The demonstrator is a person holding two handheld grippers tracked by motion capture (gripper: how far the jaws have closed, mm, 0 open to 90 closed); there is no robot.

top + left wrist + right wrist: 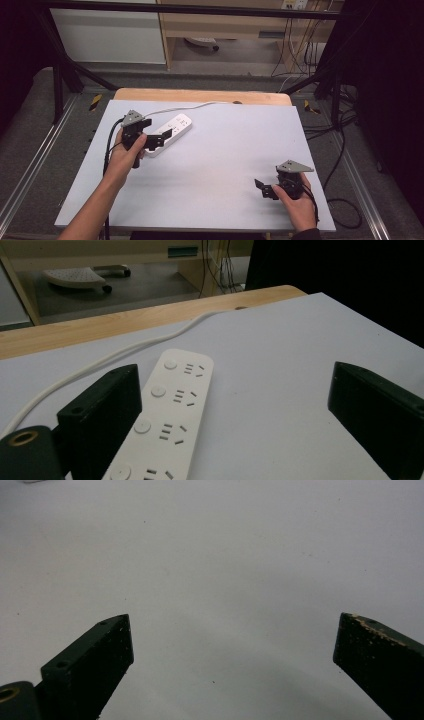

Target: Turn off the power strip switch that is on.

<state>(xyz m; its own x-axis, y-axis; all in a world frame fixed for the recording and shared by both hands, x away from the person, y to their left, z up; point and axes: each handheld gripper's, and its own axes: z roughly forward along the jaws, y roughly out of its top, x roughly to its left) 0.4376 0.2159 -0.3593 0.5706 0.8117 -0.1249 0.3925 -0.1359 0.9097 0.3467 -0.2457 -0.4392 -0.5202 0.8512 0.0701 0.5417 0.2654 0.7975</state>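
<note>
A white power strip (173,129) (176,405) with round buttons and several sockets lies at the back left of the pale mat (225,150). Its white cable (192,105) (105,360) runs toward the table's far edge. My left gripper (160,138) (235,390) stands open over the strip's near end. The strip runs along the inside of the left jaw, and the other jaw is far off it. At the front right my right gripper (262,187) (232,625) is open just above bare mat, with nothing between its jaws.
The mat covers a wooden table (200,95) whose far edge shows as a bare strip. Behind it are the floor, a wooden cabinet (225,25) and hanging cables (300,55). Black frame struts (60,70) stand at the back left and right.
</note>
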